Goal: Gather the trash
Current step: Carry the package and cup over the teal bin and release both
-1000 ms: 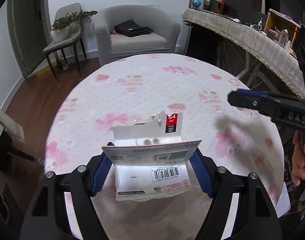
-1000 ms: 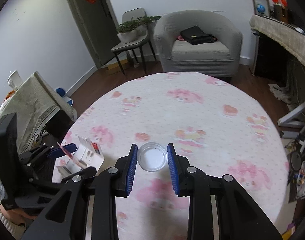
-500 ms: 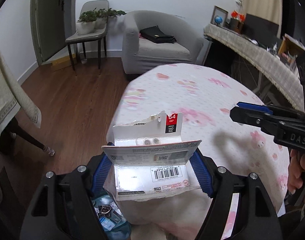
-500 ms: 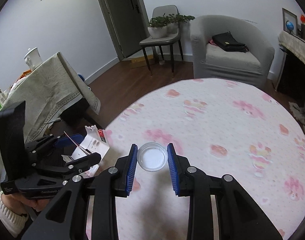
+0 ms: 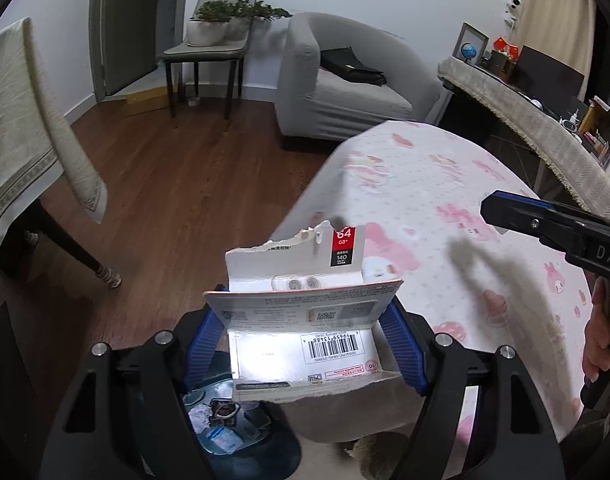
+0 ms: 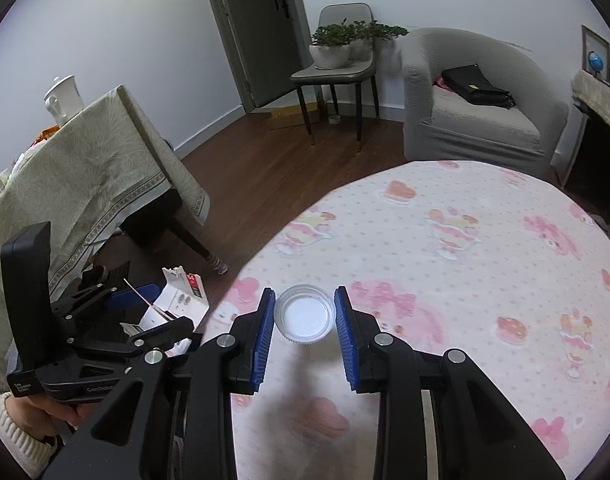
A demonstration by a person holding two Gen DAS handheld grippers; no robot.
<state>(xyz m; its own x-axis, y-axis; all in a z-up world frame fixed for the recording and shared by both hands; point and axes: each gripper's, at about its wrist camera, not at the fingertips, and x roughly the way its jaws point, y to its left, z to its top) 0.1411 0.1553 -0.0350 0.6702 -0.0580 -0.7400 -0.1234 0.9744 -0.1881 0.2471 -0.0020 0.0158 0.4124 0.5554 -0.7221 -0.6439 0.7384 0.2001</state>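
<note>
A round table (image 6: 485, 240) in pink-print cloth fills the room's foreground. Beyond its edge, the left gripper (image 5: 305, 336) clamps torn card packaging (image 5: 305, 320) above a trash bin (image 5: 241, 440); the right gripper (image 6: 305, 320) grips a clear lid (image 6: 305, 316).

Soft, even indoor light fills both views, and strong fisheye bending darkens the corners. Glare whitens the torn card package (image 5: 303, 344), and a blurred shadow falls across the counter (image 5: 445, 200) under the right hand-held gripper (image 5: 501, 210).
</note>
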